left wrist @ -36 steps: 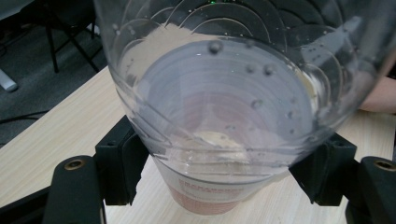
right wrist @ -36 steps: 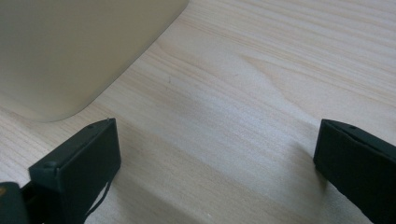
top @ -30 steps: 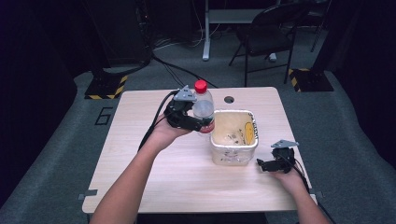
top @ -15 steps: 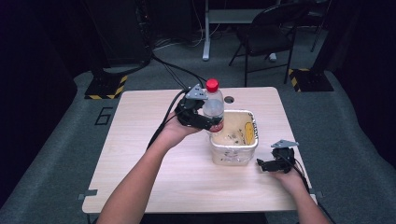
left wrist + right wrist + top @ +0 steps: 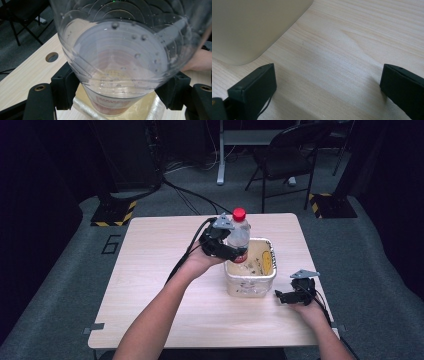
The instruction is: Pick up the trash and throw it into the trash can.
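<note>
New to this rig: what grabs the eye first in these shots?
The clear bottle with the red cap, clamped upright in the left gripper and held over the plastic-lined bin at mid-table. In the left gripper view its droplet-speckled wall looms between the jaws. The right gripper rests open on the table, beside the bin.
</note>
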Demonstrator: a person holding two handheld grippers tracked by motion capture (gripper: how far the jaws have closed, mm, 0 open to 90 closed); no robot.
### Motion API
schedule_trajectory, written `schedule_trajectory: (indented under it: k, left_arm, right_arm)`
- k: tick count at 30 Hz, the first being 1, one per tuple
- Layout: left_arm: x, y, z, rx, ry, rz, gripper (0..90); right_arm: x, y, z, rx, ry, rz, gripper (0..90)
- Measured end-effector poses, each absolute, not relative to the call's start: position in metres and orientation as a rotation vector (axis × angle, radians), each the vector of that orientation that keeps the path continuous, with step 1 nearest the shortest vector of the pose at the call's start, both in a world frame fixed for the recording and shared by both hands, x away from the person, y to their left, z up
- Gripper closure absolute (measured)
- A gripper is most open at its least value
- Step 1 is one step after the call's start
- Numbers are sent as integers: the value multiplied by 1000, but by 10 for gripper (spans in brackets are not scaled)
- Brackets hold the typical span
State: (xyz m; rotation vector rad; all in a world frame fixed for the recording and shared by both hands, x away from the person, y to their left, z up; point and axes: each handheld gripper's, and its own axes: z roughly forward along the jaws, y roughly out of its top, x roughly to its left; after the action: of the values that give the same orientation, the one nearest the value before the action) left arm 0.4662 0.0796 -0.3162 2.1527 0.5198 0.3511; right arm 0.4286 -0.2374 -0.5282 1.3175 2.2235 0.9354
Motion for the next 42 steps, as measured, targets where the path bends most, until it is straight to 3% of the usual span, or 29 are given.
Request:
schedule_trajectory:
  k: [42]
  left_arm:
    - [469,56,-385,2198,547,314,271]
  right_arm:
    - [429,-237,-528,1316,2222,937,0]
